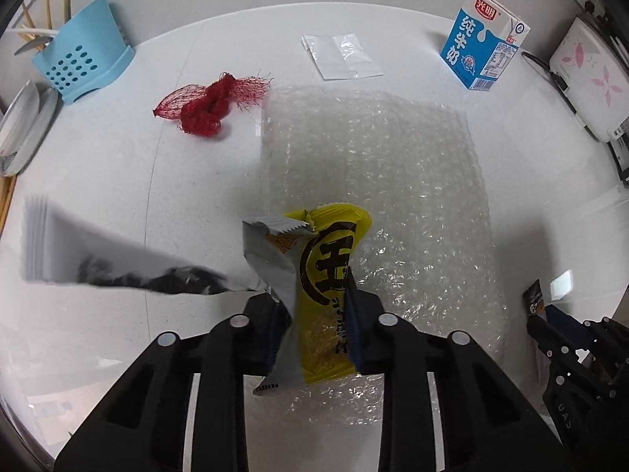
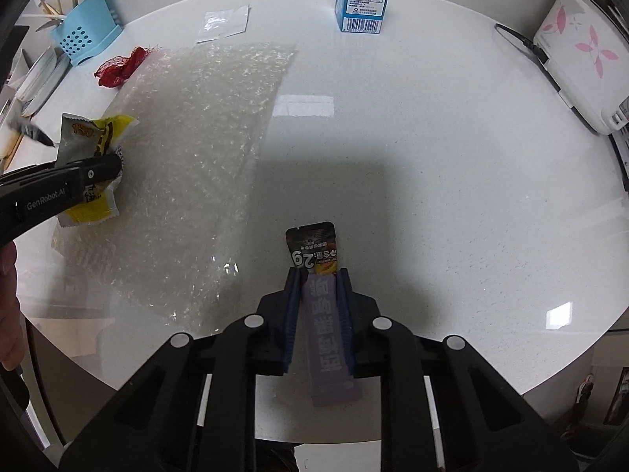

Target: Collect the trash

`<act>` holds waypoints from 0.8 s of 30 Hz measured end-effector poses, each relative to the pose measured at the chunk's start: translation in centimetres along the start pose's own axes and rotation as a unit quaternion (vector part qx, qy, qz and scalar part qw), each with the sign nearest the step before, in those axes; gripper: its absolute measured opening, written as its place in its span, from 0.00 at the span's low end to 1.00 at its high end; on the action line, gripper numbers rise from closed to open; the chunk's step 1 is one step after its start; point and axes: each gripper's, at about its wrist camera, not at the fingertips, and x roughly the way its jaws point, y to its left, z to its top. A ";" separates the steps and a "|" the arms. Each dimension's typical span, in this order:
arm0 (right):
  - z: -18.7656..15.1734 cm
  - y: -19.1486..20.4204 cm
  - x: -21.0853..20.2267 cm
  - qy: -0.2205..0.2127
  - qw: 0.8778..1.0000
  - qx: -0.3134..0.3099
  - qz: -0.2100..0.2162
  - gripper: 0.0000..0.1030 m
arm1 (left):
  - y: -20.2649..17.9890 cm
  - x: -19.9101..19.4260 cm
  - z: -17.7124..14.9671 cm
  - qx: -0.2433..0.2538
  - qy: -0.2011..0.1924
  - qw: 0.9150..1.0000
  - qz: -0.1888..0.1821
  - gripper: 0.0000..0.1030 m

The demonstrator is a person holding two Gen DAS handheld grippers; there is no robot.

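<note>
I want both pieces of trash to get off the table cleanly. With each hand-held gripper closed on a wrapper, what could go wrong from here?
1. The left hand-held gripper pinches the yellow wrapper lying on the bubble wrap; lifting may drag the sheet along.
2. That wrapper is twisted and crumpled, so the thin foil might slip out.
3. The right hand-held gripper holds the purple sachet by its narrow sides; it could buckle and slide free.

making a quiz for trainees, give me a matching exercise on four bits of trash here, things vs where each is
Things:
1. yellow and silver snack wrapper
2. purple stick sachet
3. red mesh net bag
4. blue and white milk carton

Places:
A. standing upright at the counter's far edge
B. between the right gripper's pads
C. lying beside the bubble wrap sheet
D. pinched in the left gripper

Pairs: 1-D, 2-B, 3-C, 4-A
</note>
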 end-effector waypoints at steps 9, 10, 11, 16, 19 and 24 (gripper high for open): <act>-0.1 -0.9 -0.8 -0.013 1.000 0.021 0.000 0.12 | -0.1 -1.1 0.0 0.010 -0.015 1.000 0.000 0.19; -0.2 -1.0 -1.0 -0.015 1.000 0.023 0.000 0.12 | -0.1 -1.3 0.0 0.010 -0.018 1.000 0.000 0.19; -0.2 -1.1 -1.1 -0.017 1.000 0.024 0.000 0.12 | -0.1 -1.5 0.0 0.011 -0.019 1.000 0.000 0.19; -0.1 -1.1 -2.2 -0.029 0.999 0.026 -0.002 0.12 | 0.3 -2.3 -0.4 0.011 -0.027 1.000 -0.001 0.18; -0.2 -1.0 -2.9 -0.037 0.999 0.025 -0.005 0.12 | 0.4 -2.8 -0.6 0.009 -0.030 0.999 -0.002 0.18; -0.3 -1.0 -4.0 -0.048 0.999 0.025 -0.004 0.12 | 0.6 -3.9 -1.2 0.006 -0.040 0.999 -0.004 0.18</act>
